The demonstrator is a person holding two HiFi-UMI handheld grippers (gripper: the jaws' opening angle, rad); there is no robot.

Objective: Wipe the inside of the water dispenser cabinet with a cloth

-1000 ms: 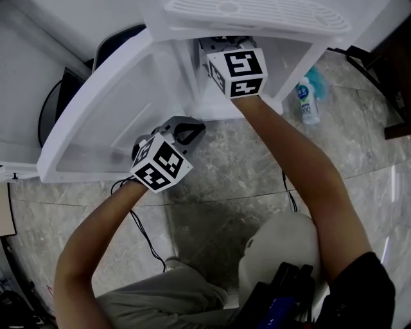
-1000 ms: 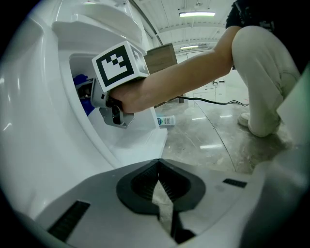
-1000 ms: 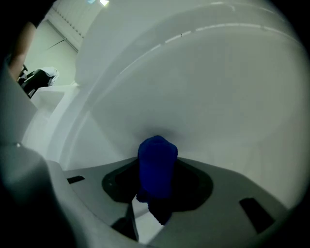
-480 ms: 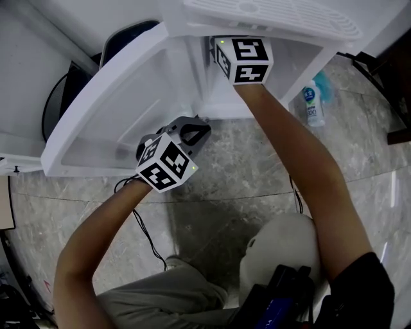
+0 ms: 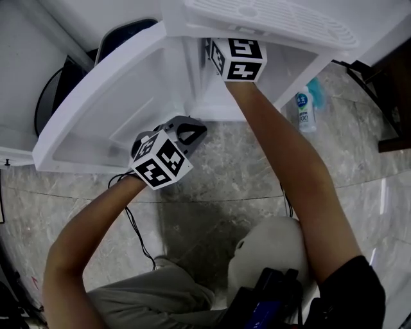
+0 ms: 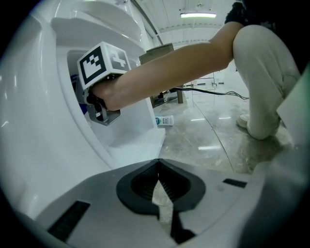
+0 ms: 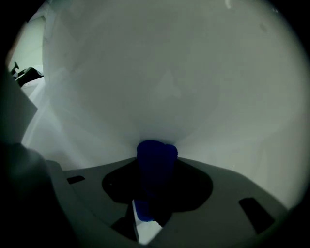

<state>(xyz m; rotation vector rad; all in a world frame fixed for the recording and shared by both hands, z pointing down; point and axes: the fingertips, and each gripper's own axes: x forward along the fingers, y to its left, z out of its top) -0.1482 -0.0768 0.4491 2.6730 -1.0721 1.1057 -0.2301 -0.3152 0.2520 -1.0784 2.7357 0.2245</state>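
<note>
The blue cloth (image 7: 156, 157) is bunched between the jaws of the right hand-held gripper (image 7: 155, 181), which is clamped on it. The wad stands out past the jaw tips and meets the white inner wall of the cabinet (image 7: 169, 72), deep inside the opening. In the head view only this hand-held gripper's marker cube and the forearm behind it show, reaching in at the far side under the water dispenser (image 5: 257, 16), whose slotted top grille lies at the far edge of that view.

The cabinet door (image 5: 115, 109) is swung open to the left, its white inner face turned up towards the camera. Near the lower right corner of that door hangs the left hand-held gripper (image 6: 159, 181), angled downward over the floor. Its jaws are together with nothing between them, and it sits just outside the cabinet opening, apart from the right one.

On the grey stone floor (image 5: 244, 173), to the right of the cabinet, stands a small white bottle (image 5: 306, 109) with a blue label. A thin dark cable (image 5: 138, 231) trails over the floor below the left forearm. The person's pale trouser knee (image 5: 270, 250) fills the near middle of the head view.
</note>
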